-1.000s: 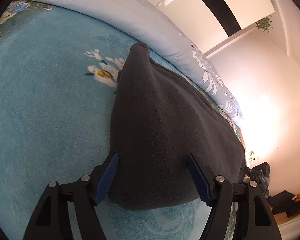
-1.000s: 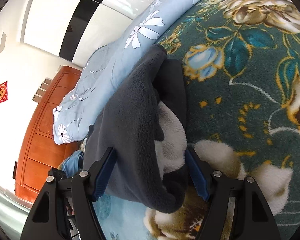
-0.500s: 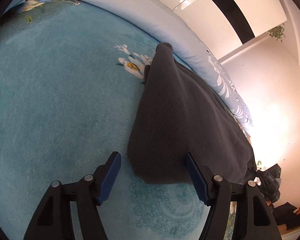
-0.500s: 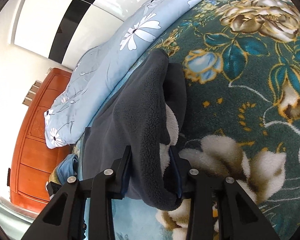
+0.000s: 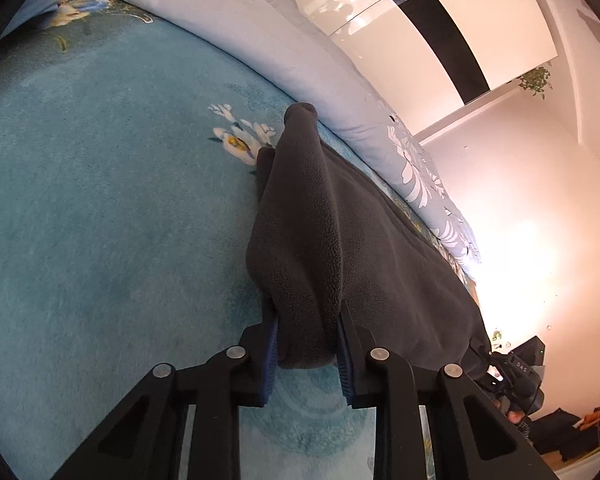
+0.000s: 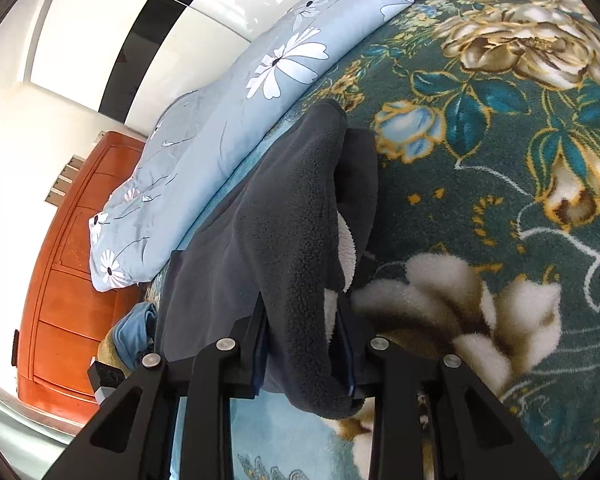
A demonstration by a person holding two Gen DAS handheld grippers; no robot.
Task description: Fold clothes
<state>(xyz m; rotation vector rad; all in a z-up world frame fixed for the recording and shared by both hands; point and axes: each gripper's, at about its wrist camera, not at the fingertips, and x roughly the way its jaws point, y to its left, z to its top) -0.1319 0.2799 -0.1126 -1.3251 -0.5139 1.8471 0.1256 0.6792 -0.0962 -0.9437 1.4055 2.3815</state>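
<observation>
A dark grey fleece garment [image 5: 320, 216] lies stretched along the teal floral blanket [image 5: 100, 240] on the bed. My left gripper [image 5: 306, 344] is closing, and its blue pads pinch the near corner of the fleece, which bunches up between them. In the right wrist view the same fleece garment [image 6: 292, 220] shows a white fluffy lining at its right edge. My right gripper [image 6: 302, 344] is closing too, with the pads pressed on the thick rolled edge. Both held ends rise a little off the blanket.
A light blue flowered duvet [image 5: 300, 52] runs along the far side of the bed. An orange wooden cabinet [image 6: 72, 260] stands beyond it, with a crumpled blue cloth [image 6: 134, 328] near the bed's edge. White wardrobe doors [image 5: 440, 20] fill the back wall.
Both grippers have closed from wide open onto the fleece edge and lifted it slightly. The left one closed in the last half second, the right one earlier.
</observation>
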